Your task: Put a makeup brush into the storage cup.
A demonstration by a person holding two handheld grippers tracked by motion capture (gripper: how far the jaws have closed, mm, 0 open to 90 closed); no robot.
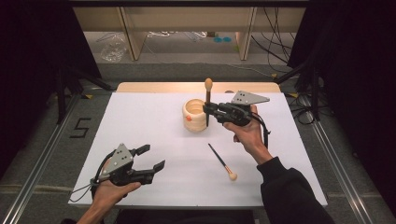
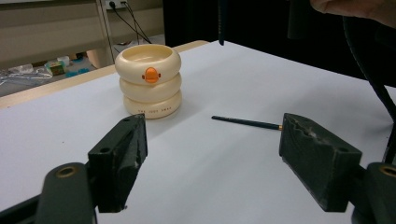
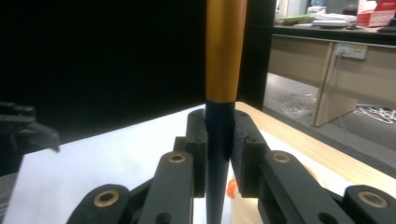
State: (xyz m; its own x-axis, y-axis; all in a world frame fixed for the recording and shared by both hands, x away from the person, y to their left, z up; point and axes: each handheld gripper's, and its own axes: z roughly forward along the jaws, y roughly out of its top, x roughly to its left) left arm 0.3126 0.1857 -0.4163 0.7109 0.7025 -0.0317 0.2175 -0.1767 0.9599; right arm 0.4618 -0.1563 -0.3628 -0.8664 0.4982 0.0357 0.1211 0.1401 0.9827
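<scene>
Right gripper (image 1: pixel 208 110) clamps the upright brush (image 1: pixel 208 100) at frame centre above the cream holder (image 1: pixel 195 116); best lowered straight, handle first.

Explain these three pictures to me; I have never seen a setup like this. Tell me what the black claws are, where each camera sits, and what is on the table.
A person holds a hand-operated two-jaw tool in each hand. One camera looks down from above; the others ride on each tool. The left gripper is open and empty. The right gripper is shut on an upright dark-handled makeup brush, beside a cream ringed pot with an orange dot. A second dark-handled brush lies flat on the white table.
</scene>
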